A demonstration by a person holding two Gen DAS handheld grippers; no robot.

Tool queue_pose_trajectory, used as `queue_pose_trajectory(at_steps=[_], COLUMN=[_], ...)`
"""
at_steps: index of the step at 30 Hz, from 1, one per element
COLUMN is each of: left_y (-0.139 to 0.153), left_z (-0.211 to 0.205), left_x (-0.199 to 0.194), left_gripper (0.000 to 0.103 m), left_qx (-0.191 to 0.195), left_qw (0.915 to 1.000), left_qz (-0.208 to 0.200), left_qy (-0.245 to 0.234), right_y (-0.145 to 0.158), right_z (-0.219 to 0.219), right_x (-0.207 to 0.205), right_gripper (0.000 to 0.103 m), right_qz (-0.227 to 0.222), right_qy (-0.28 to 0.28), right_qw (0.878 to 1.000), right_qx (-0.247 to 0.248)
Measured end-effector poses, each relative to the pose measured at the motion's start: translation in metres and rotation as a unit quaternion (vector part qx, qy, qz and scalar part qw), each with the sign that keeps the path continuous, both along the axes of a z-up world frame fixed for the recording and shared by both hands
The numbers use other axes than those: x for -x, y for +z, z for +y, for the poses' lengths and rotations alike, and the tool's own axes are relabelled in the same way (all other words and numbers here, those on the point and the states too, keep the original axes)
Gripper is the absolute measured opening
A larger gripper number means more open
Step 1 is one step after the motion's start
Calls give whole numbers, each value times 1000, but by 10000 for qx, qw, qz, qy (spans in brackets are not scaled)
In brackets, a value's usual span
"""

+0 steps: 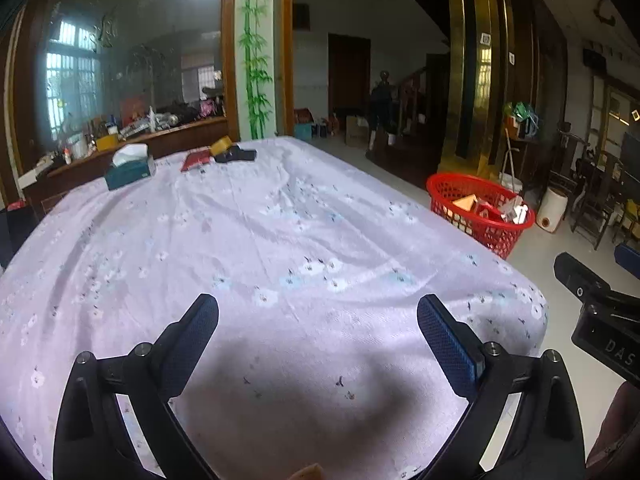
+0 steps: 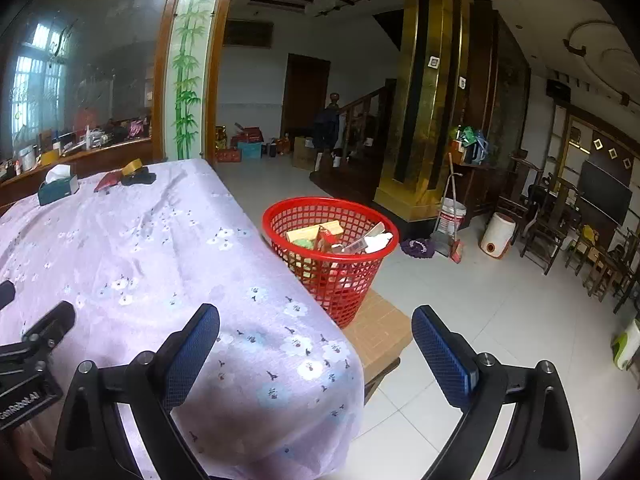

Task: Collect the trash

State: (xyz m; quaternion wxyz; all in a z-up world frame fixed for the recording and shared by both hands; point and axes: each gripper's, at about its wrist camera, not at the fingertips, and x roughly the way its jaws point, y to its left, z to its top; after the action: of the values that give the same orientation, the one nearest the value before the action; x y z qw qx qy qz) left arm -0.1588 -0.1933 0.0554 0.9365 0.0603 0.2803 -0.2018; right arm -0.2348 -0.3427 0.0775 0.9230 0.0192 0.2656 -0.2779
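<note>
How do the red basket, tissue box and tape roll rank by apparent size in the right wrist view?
1. Red basket, nearest, so it looks biggest.
2. Tissue box.
3. Tape roll, farthest back.

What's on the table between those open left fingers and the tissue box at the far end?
Nothing but bare flowered tablecloth between the left gripper and the tissue box, seen in the left wrist view.

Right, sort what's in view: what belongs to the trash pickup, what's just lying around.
For the job:
- red basket, already holding boxes and wrappers
- left gripper and right gripper, both open and empty

Lying about:
- tissue box
- tape roll
- red packet
- broom
</note>
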Motion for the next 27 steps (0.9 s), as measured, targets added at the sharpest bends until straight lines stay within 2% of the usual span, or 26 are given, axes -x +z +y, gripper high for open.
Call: queue_pose_trajectory(at_steps=[3,13,27], left_y=[-3,-2,-2], left_z=[0,-7,-4], left_x=[-3,5,3], left_gripper=[99,99,99], left_qx=[-42,-250,-235], left_qw=[9999,9995,9995], left_qz=[65,-146,-139], left_qy=[116,141,147], right_y=[-1,-2,-3], right_z=[1,-1,-3], right_x=[0,-1,-5], right_gripper=[99,99,99], right_qz=[8,39,114], right_qy=[-8,13,14], right_qw=[10000,10000,9999], right_qx=[39,-39,-50])
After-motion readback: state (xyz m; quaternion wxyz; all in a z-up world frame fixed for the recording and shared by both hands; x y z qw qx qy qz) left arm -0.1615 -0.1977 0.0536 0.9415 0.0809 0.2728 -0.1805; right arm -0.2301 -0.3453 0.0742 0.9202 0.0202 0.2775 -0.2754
